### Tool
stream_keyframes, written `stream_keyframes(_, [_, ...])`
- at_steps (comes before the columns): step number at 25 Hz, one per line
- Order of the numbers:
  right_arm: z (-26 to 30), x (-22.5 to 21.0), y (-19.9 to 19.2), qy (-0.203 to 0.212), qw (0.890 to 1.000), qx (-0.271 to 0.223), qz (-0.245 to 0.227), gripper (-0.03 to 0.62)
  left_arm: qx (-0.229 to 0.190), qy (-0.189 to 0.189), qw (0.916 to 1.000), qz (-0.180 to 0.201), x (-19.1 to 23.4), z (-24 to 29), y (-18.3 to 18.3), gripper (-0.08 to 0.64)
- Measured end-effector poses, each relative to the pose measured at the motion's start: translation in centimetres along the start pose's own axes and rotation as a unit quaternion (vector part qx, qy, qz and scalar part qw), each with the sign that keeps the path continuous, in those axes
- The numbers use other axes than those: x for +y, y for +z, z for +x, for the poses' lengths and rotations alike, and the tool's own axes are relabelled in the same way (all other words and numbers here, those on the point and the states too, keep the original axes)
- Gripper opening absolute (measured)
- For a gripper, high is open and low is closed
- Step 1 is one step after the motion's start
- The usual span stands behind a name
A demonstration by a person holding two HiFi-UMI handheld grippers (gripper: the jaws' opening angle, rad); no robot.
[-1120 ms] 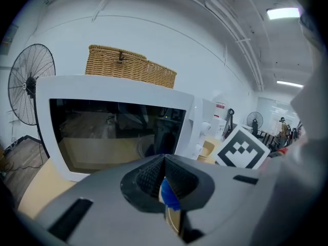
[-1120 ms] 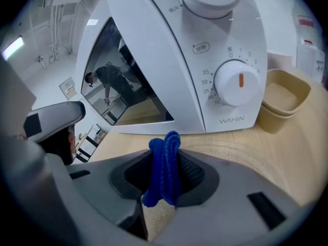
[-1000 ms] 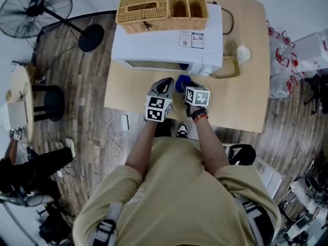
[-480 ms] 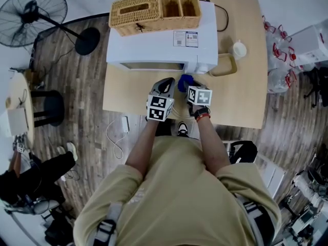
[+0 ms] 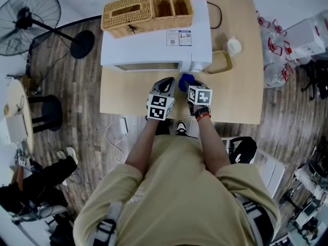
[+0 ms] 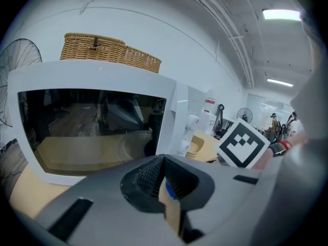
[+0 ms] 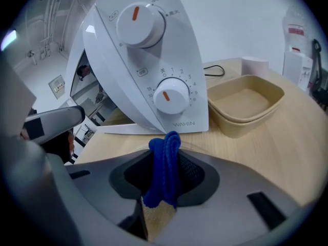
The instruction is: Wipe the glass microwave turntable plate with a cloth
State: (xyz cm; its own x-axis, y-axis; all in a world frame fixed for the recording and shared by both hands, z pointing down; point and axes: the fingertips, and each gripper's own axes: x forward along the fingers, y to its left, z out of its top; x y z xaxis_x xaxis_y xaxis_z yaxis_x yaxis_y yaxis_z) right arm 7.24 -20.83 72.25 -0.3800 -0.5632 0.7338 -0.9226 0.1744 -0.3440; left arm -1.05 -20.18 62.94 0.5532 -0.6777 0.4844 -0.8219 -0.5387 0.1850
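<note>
Right tool [image 7: 165, 155] clamped on blue cloth [image 7: 163, 176], just before microwave [image 7: 148, 60]. Left tool [image 6: 164, 160] pinched closed, nothing between, facing microwave door. Both over bench [image 7: 266, 158].

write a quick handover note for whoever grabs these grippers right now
Left gripper: jaws together, nothing seen between them, facing the microwave's closed door.
Right gripper: shut on the blue cloth, low by the timer dial.
Glass turntable plate: only a faint clear rim shows, on the table just ahead of the right jaws. How clean it is cannot be told.
Done: cloth is gripped.
Left: wipe the plate, probably steadying it with the left gripper.
</note>
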Motion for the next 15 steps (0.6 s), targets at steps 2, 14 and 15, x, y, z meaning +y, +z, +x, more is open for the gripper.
stream_keyframes(2, [-0.3,-0.7,0.0,-0.008,1.000,-0.001,0.000,0.130,0.004,-0.004,1.0000,0.000,-0.2,0.2,-0.1,0.017])
stream_keyframes(14, [-2.0,-4.1,-0.1,-0.057,0.998,-0.005,-0.021,0.130,0.008,-0.022,0.9997,-0.005,-1.2,1.2,-0.1,0.017])
stream_keyframes(15, [-2.1,-4.2,0.0,-0.059,0.998,-0.006,-0.019,0.130,0.008,-0.022,0.9997,-0.006,-1.3,1.2,-0.1,0.017])
